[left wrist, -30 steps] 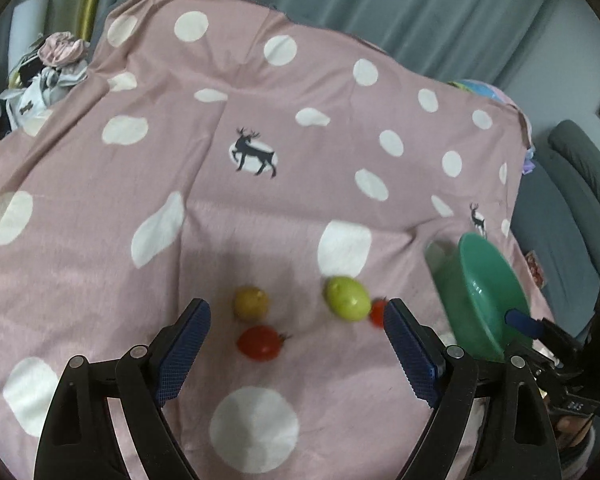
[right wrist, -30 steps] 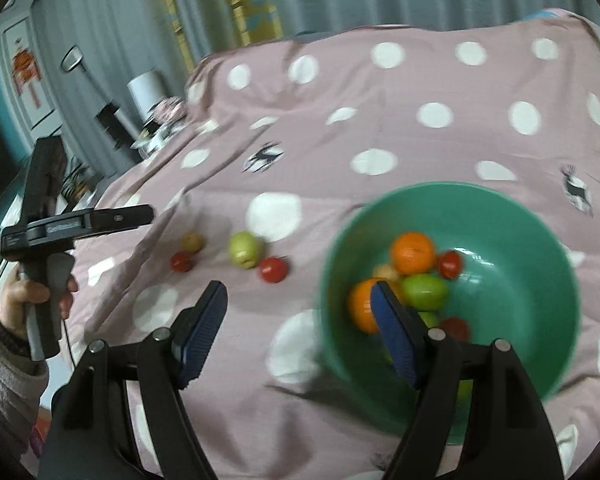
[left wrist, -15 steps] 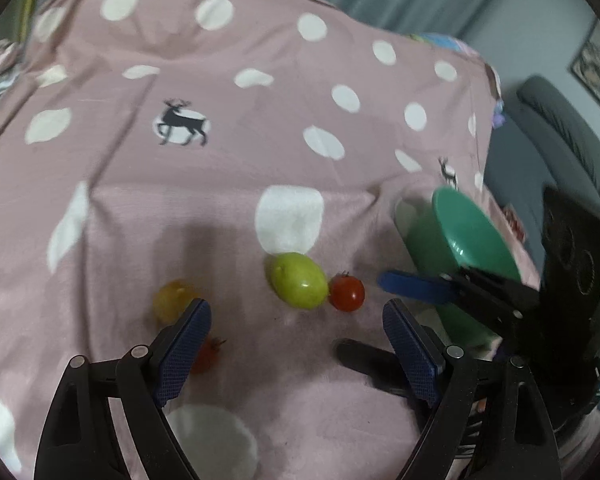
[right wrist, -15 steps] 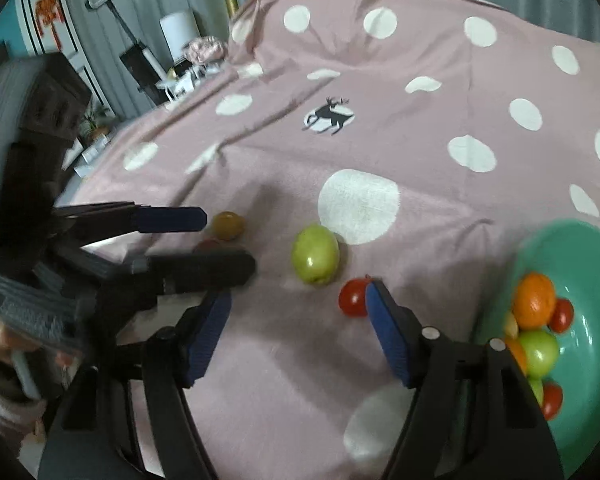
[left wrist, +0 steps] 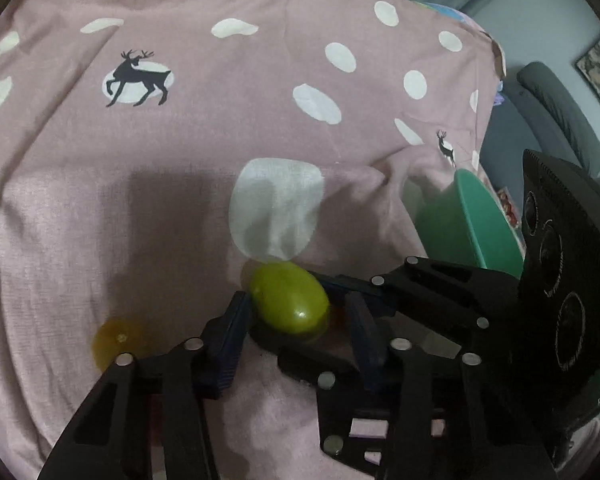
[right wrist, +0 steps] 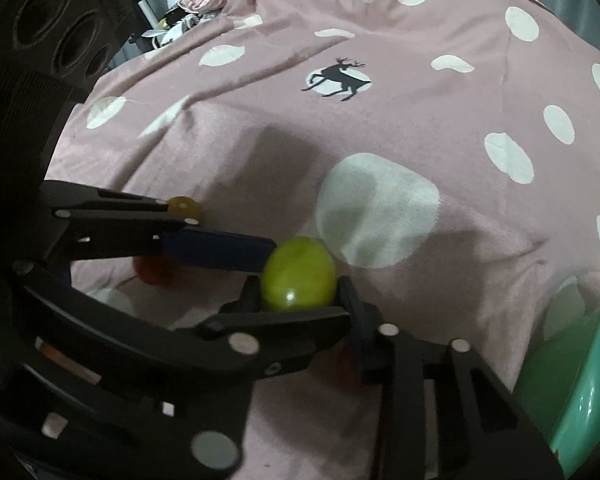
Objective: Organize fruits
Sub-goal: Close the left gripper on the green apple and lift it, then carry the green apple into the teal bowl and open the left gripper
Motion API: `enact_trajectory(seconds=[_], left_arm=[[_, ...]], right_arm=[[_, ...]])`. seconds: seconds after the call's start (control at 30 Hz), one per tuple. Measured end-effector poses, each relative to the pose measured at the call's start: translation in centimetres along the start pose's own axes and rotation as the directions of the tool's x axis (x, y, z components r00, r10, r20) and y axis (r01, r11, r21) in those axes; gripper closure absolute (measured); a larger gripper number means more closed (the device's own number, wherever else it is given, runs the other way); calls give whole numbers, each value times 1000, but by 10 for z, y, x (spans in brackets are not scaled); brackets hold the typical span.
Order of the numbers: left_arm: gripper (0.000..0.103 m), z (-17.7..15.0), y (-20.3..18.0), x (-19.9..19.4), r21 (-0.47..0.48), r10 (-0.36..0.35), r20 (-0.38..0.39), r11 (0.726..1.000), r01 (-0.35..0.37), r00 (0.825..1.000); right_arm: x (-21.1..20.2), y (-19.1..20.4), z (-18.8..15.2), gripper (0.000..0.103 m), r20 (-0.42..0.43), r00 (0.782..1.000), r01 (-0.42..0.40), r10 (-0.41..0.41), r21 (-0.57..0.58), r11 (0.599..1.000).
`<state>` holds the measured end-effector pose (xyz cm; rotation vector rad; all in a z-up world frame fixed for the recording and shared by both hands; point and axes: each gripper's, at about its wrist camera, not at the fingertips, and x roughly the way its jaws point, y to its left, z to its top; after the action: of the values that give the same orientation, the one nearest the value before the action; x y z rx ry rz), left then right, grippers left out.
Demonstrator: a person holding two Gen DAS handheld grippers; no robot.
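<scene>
The cloth [left wrist: 204, 152] is dusty pink with white dots and black deer silhouettes [left wrist: 138, 78]. The oval fruit [left wrist: 288, 298] is yellow-green and glossy; a smaller fruit [left wrist: 114, 340] is amber-yellow, another [right wrist: 154, 272] red. The bowl [left wrist: 480, 228] is mint green. Both hand-held grippers are black with dark blue pads [left wrist: 230, 332].

Both views are taken low and close over the pink spotted cloth [left wrist: 220, 152], looking forward and down along gripper fingers. The green fruit [left wrist: 288, 298] [right wrist: 298, 276] is shared at lower centre, the deer print [left wrist: 138, 76] [right wrist: 338, 80] above it, the green bowl [left wrist: 484, 220] [right wrist: 580, 380] at the right.
</scene>
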<state>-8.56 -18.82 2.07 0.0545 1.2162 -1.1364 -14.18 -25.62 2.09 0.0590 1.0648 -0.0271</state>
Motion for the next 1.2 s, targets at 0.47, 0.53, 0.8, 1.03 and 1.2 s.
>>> enact_trajectory(seconds=[0.47, 0.53, 0.8, 1.03, 1.2], left_arm=[[58, -4, -39, -34, 91, 20, 94, 995, -29, 995], [58, -5, -50, -39, 115, 25, 110, 993, -37, 994], [58, -7, -115, -51, 242, 8, 155, 969, -46, 988], [58, -2, -164, -31, 318, -46, 141, 948, -2, 989], [58, -1, -188, -6, 344, -76, 100, 938, 37, 992]], right_arm=[[-44, 1, -6, 66, 115, 993, 23, -26, 22, 999], [-57, 0, -9, 66, 141, 989, 27, -31, 31, 999], [-118, -15, -35, 66, 248, 964, 83, -100, 80, 993], [-153, -51, -62, 66, 279, 944, 133, -176, 166, 977], [-159, -75, -81, 66, 260, 941, 159, -215, 220, 962]])
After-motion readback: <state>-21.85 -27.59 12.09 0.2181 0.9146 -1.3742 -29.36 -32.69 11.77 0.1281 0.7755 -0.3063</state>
